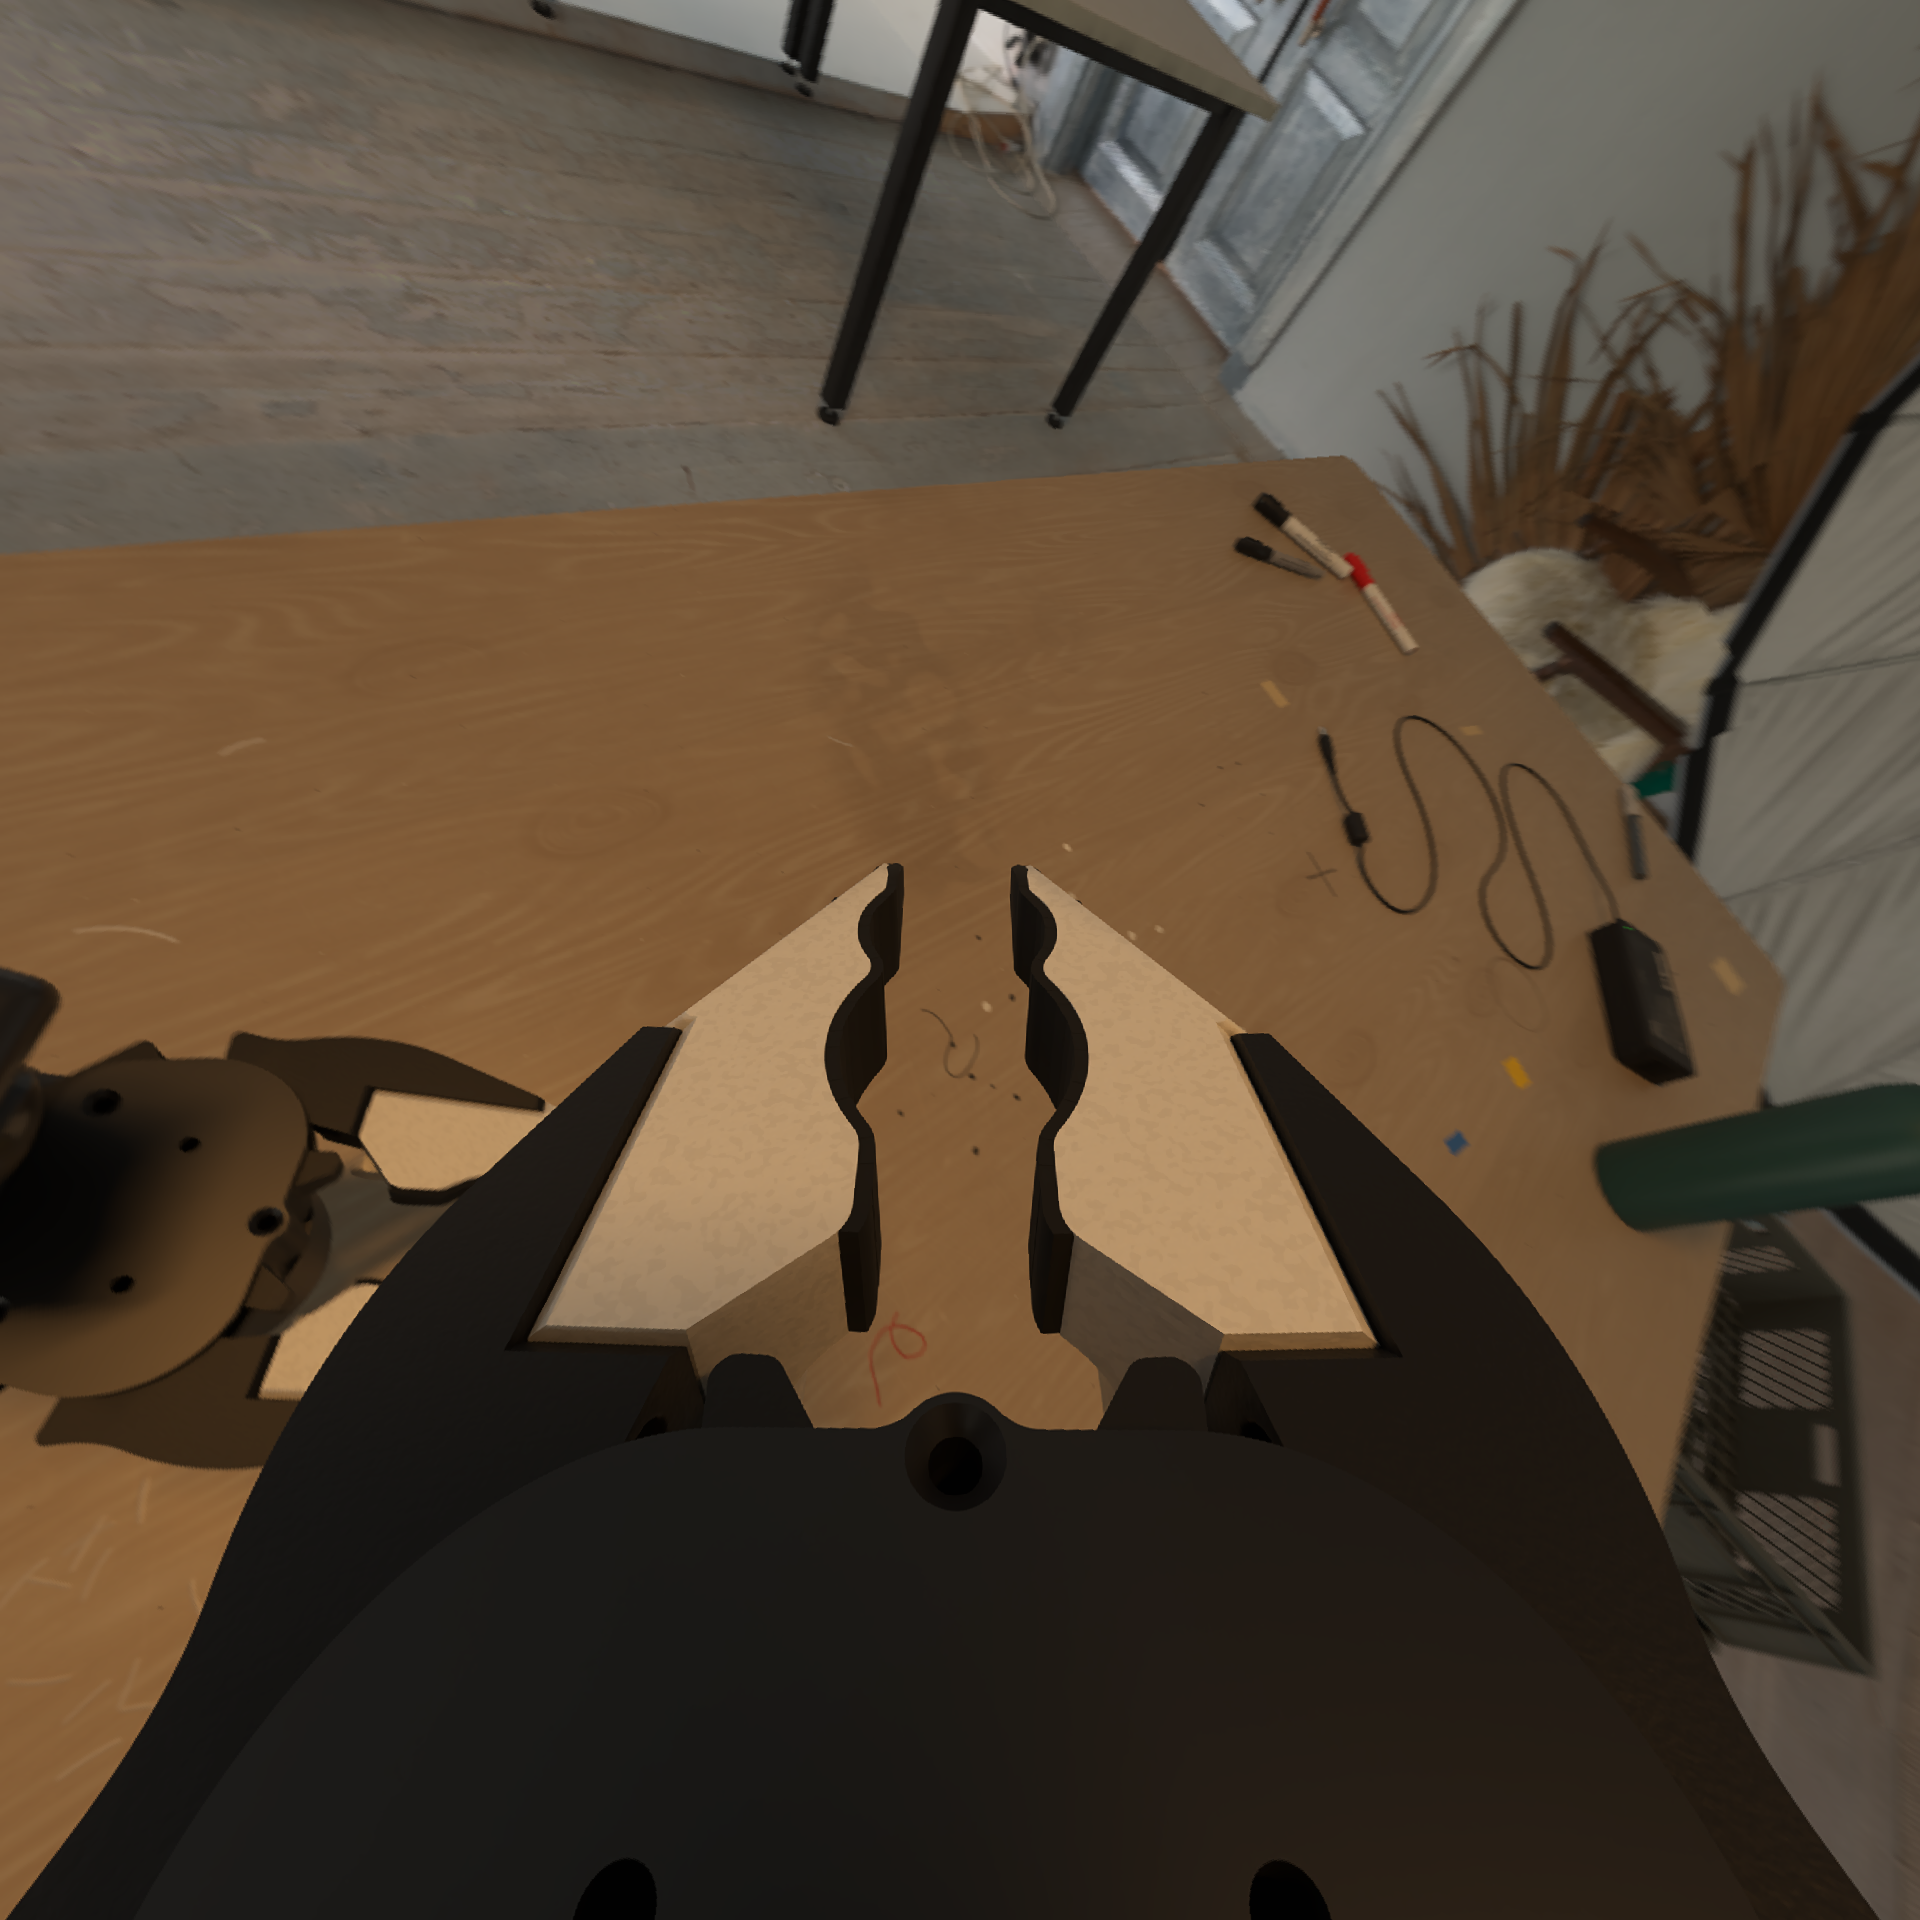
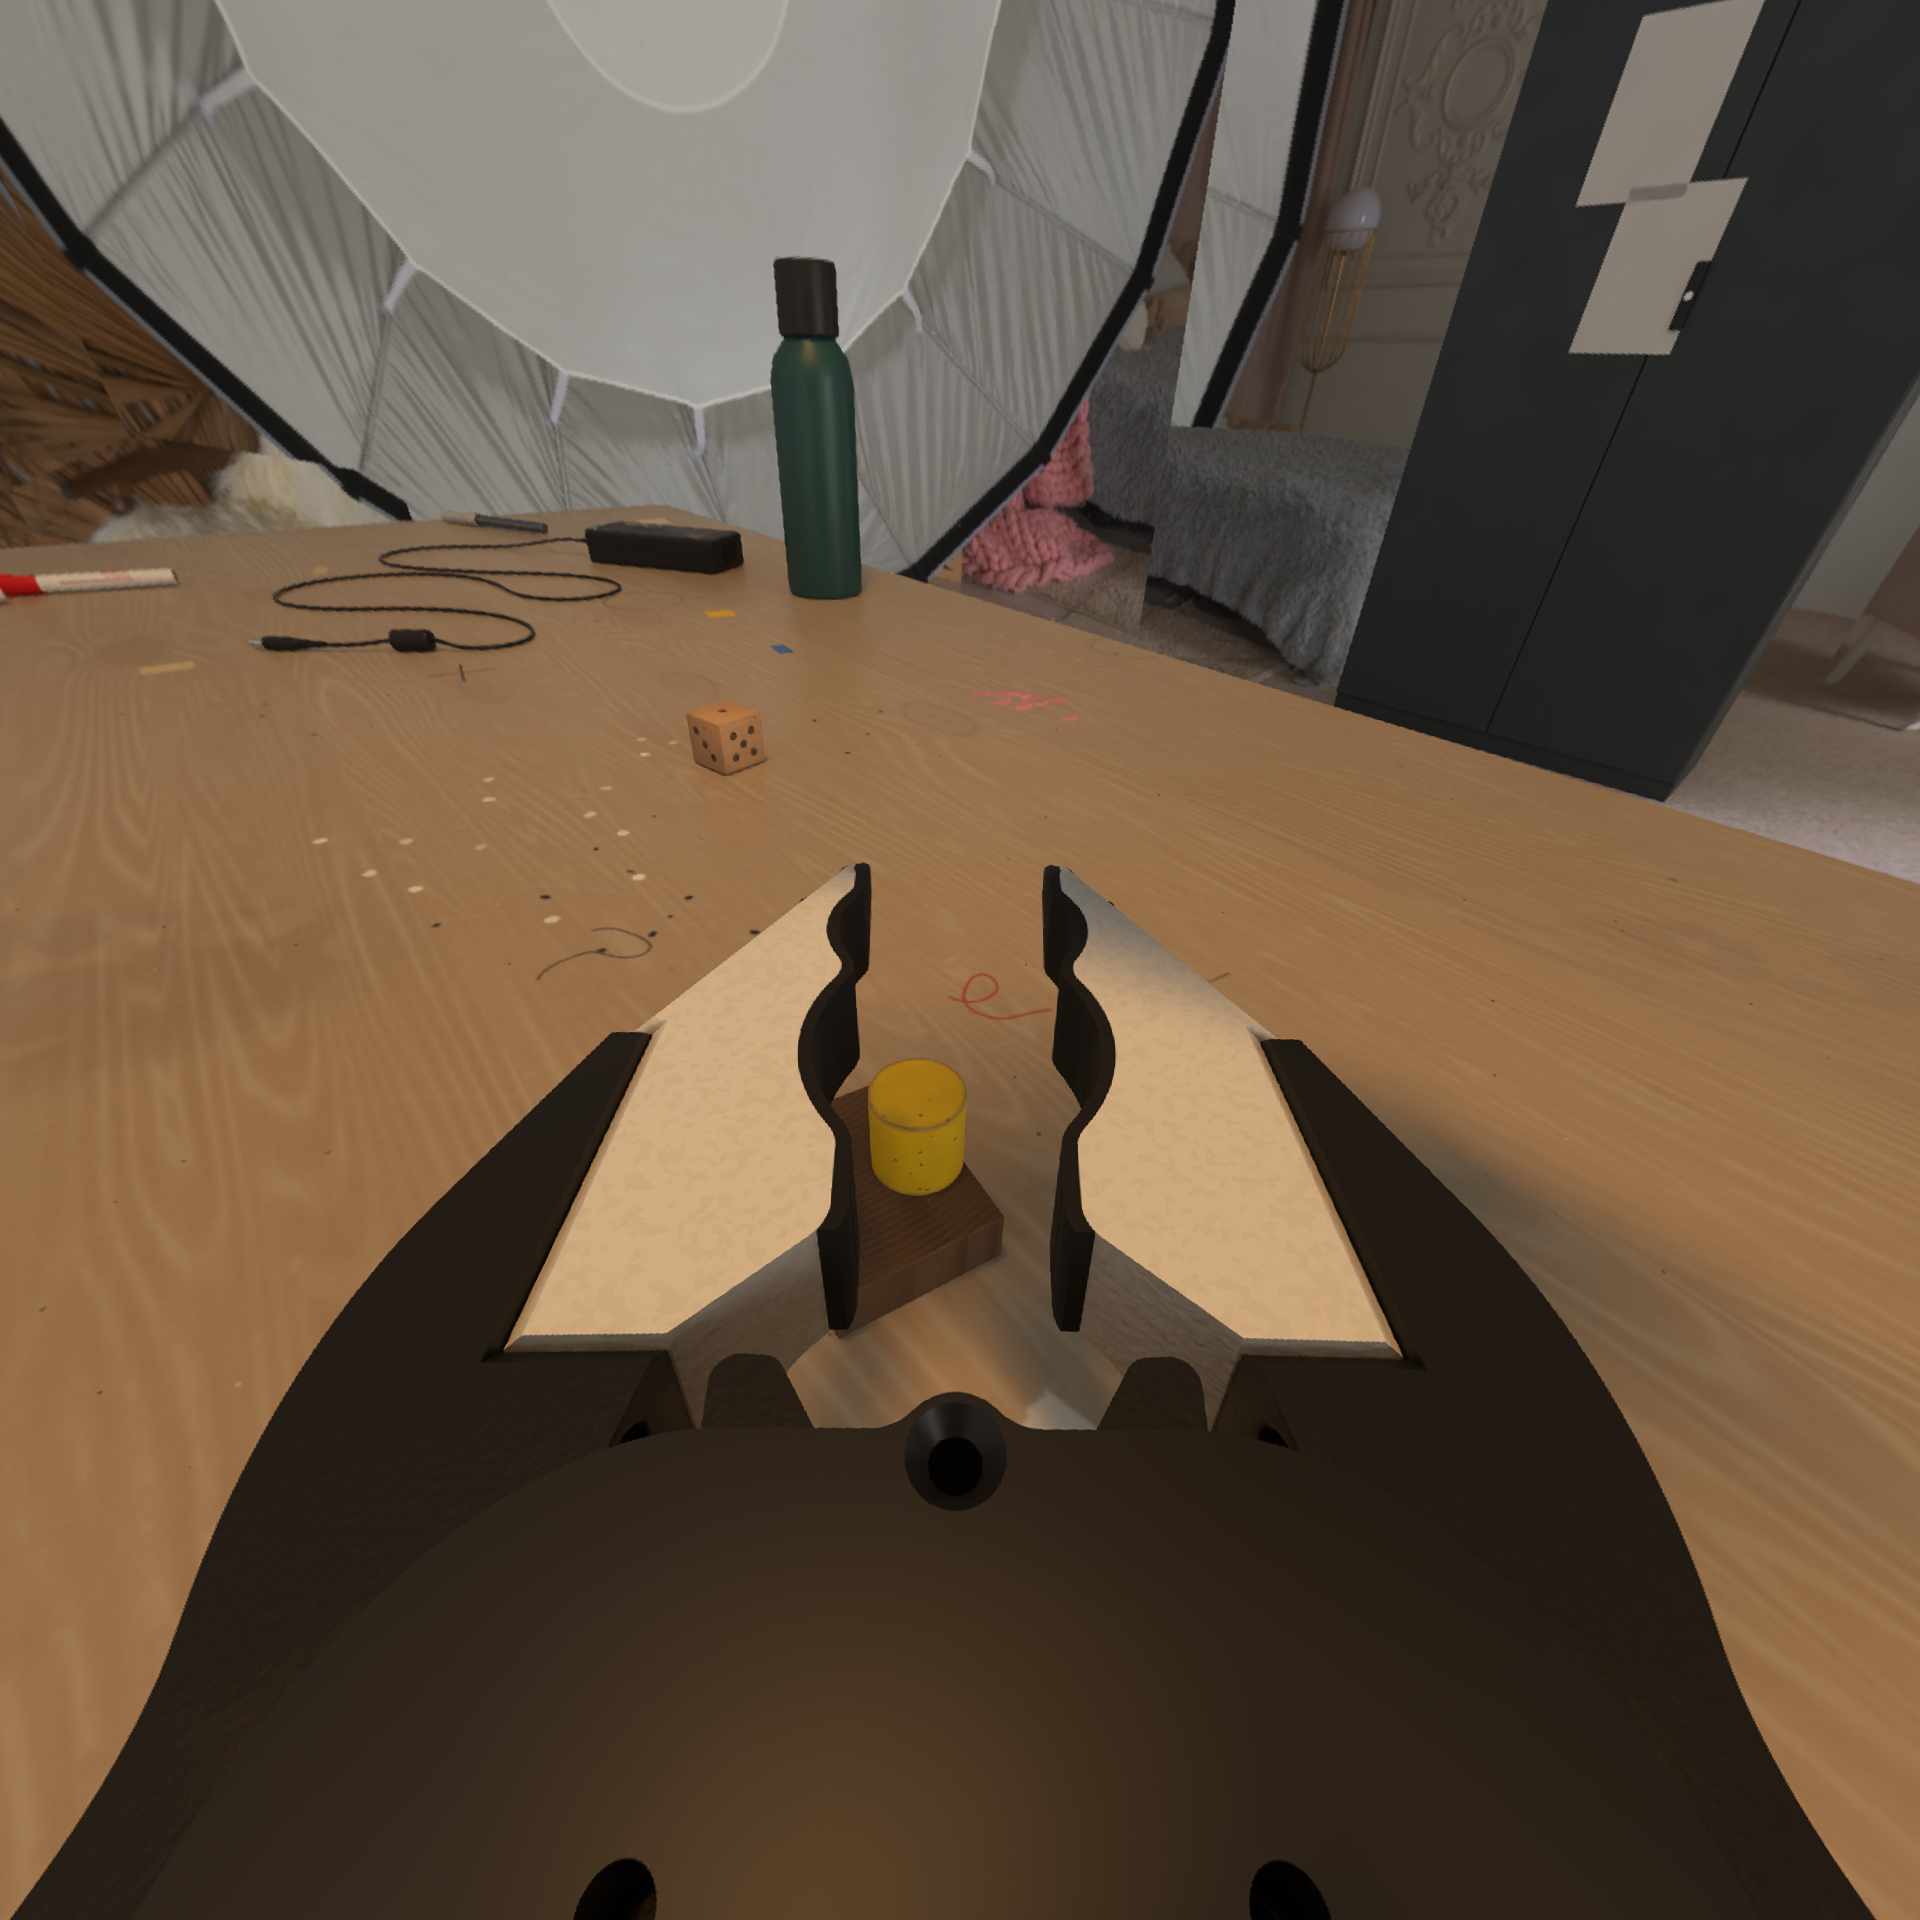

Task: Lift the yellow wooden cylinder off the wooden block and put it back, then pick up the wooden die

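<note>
Wooden worktop (image 2: 1351, 987) runs under both grippers. Right gripper (image 2: 956, 883) has its fingers apart, the cylinder (image 2: 916, 1127) upright on its block (image 2: 935, 1236) between them, untouched. Off-centre closing could tip it. Farther off sits the die (image 2: 726, 738). Left gripper (image 1: 956, 883): fingers apart, empty.

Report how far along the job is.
Nothing shows as done: the yellow cylinder stands upright on the wooden block. In hand: the open right gripper frames it, not gripping. Left: whatever remains of the lift and replace, then the die. The left gripper is empty.
</note>
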`<state>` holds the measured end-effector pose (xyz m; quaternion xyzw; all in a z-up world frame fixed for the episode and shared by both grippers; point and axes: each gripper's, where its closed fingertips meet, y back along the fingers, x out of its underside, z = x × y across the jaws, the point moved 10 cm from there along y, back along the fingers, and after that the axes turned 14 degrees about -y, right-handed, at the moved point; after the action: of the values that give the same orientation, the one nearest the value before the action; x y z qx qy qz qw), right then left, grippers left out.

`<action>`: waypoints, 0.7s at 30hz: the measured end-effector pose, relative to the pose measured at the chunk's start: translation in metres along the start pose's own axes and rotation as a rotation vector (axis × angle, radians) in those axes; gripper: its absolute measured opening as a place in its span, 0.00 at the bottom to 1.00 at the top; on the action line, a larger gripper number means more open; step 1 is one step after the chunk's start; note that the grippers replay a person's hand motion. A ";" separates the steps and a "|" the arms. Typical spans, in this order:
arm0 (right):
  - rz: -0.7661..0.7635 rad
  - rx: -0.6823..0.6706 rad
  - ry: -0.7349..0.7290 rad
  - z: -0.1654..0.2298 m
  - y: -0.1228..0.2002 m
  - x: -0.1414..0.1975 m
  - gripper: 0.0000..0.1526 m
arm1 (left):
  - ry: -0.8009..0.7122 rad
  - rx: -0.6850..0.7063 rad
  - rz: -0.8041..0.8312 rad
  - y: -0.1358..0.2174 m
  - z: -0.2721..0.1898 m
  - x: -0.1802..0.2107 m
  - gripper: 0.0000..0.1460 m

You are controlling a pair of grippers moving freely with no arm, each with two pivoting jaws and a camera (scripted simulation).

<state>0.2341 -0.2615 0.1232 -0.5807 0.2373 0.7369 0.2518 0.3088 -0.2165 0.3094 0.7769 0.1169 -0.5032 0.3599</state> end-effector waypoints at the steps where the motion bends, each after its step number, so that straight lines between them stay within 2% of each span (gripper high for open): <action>1: 0.008 0.004 0.005 0.000 -0.001 0.000 0.23 | -0.013 -0.026 0.003 -0.005 -0.001 -0.003 0.14; 4: 0.030 -0.006 0.018 0.002 -0.003 0.001 0.23 | -0.048 -0.165 0.009 -0.022 -0.008 -0.016 0.14; 6: 0.039 -0.011 0.028 0.003 -0.003 0.001 0.23 | -0.074 -0.348 0.049 -0.033 -0.014 -0.029 0.14; 9: 0.039 -0.015 0.064 0.006 -0.003 0.001 0.24 | -0.080 -0.796 0.120 -0.054 -0.030 -0.050 0.14; 12: 0.054 -0.026 0.105 0.011 -0.004 0.001 0.24 | -0.014 -1.283 0.186 -0.094 -0.056 -0.056 0.14; 14: 0.070 -0.031 0.119 0.013 -0.005 0.002 0.24 | 0.143 -1.532 0.169 -0.126 -0.074 -0.046 0.16; 16: 0.079 -0.039 0.118 0.013 -0.005 0.002 0.25 | 0.357 -1.764 0.036 -0.161 -0.090 -0.026 0.17; 18: 0.097 -0.069 0.097 0.013 -0.004 0.000 0.33 | 0.563 -1.945 -0.080 -0.197 -0.101 0.001 0.21; 20: 0.179 -0.143 0.067 0.010 -0.002 -0.003 0.45 | 0.699 -2.078 -0.094 -0.228 -0.105 0.027 0.34; 21: 0.252 -0.184 0.059 0.006 -0.002 -0.003 0.47 | 0.750 -2.142 -0.071 -0.239 -0.104 0.037 0.42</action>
<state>0.2315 -0.2562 0.1275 -0.5884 0.2471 0.7639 0.0959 0.2688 0.0182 0.1959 0.1673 0.6094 0.1100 0.7672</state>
